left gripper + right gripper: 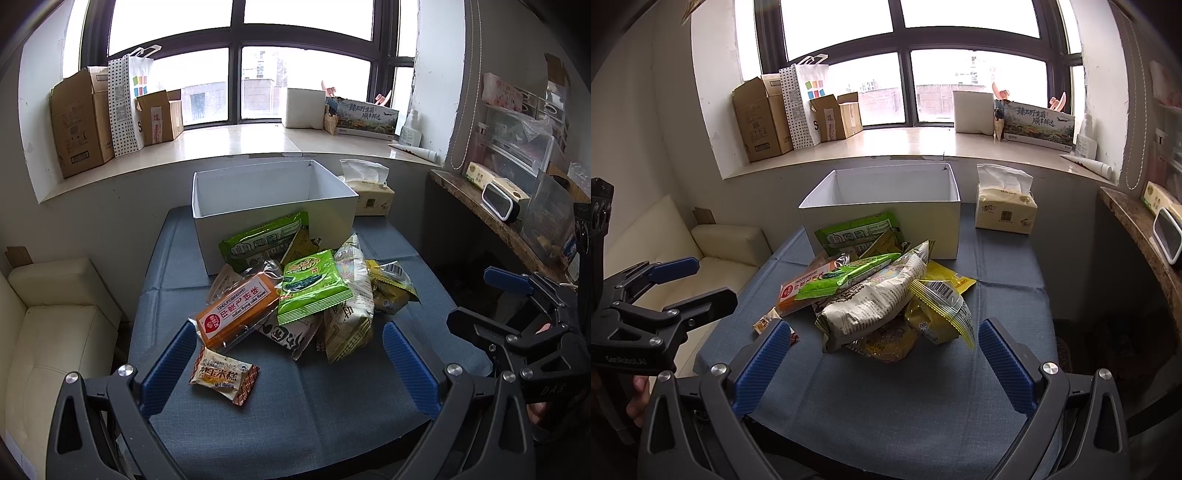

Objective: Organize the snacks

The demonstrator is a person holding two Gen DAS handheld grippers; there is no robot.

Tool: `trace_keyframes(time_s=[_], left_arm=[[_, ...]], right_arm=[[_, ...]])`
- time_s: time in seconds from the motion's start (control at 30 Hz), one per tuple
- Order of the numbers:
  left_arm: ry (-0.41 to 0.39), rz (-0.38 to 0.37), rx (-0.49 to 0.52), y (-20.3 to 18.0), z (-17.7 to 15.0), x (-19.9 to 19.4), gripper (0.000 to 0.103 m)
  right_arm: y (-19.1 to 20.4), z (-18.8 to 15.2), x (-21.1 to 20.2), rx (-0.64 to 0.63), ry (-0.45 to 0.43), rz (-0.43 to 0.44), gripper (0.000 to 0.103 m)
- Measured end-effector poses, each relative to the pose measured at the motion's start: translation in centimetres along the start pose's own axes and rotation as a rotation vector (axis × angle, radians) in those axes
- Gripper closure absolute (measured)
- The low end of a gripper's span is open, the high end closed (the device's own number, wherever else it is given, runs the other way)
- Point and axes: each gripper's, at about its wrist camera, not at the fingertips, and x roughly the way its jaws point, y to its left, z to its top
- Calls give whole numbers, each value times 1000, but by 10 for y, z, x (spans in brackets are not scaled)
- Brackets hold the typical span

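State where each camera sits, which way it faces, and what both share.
Left wrist: on the left gripper, facing the snack pile and white box; the right gripper shows at right.
Right wrist: on the right gripper, facing the same pile; the left gripper shows at left.
Shared: pile, box, tissue pack, window.

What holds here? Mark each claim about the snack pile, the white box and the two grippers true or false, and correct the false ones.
1. The white box already holds several snacks. False: the part of its inside that shows is bare, and the packets lie on the blue tablecloth in front of it.
2. The left gripper is open and holds nothing. True.
3. The right gripper is shut on the yellow packet. False: its jaws stand wide apart, holding nothing.
4. A tissue pack stands beside the box. True.
5. The orange flying cake packet lies in the pile. True.
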Motion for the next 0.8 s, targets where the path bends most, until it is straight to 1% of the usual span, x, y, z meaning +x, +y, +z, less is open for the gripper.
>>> trace_keyframes(time_s=[0.63,0.8], left_arm=[[10,-11,-6,2,-1,2,0],[23,-29,-24,5,0,7,0]], right_arm=[[1,0,0,3,2,0,0],[0,-1,0,4,1,0,0]])
